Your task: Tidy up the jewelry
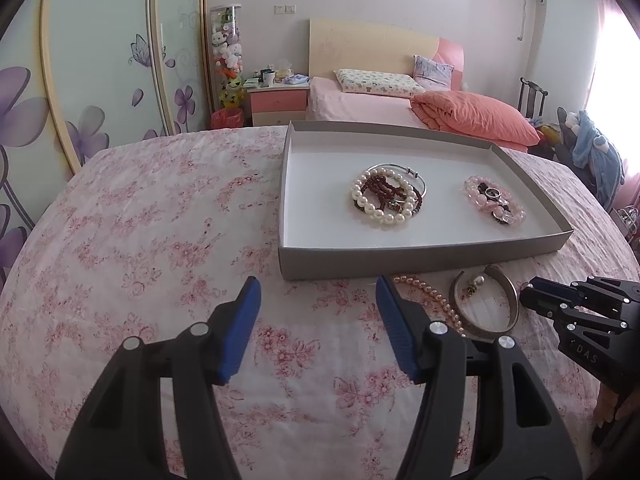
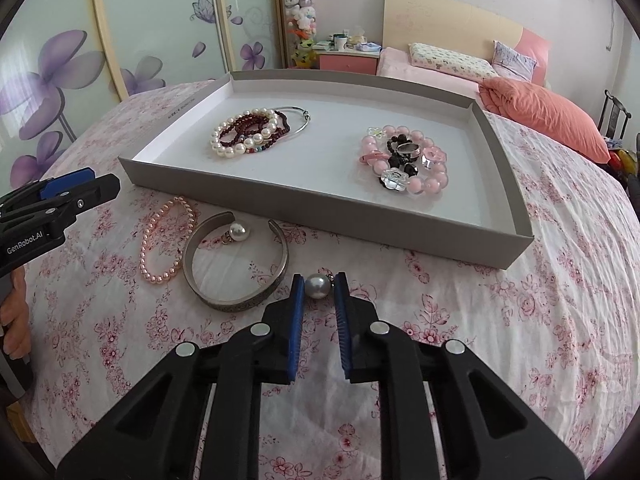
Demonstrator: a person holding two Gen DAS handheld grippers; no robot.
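Observation:
My right gripper (image 2: pixel 318 285) is shut on a grey pearl piece (image 2: pixel 318 287) on the floral cloth, just in front of the grey tray (image 2: pixel 320 204). Left of it lie a silver cuff bangle (image 2: pixel 208 296), a white pearl piece (image 2: pixel 239 232) inside the cuff, and a pink pearl bracelet (image 2: pixel 154 252). The tray holds a pile of pearl and dark red bracelets (image 2: pixel 248 134) and a pink bead pile (image 2: pixel 404 160). My left gripper (image 1: pixel 318 284) stands open over bare cloth, left of the pink pearl bracelet (image 1: pixel 432 300) and cuff (image 1: pixel 504 312); its fingers hold nothing.
The tray (image 1: pixel 400 260) sits on a round table under a pink floral cloth (image 1: pixel 160 240). A bed with an orange quilt (image 1: pixel 476 116), a nightstand (image 1: pixel 278 100) and flowered wardrobe doors stand behind. A person's hand (image 2: pixel 14 312) holds the left gripper's grip.

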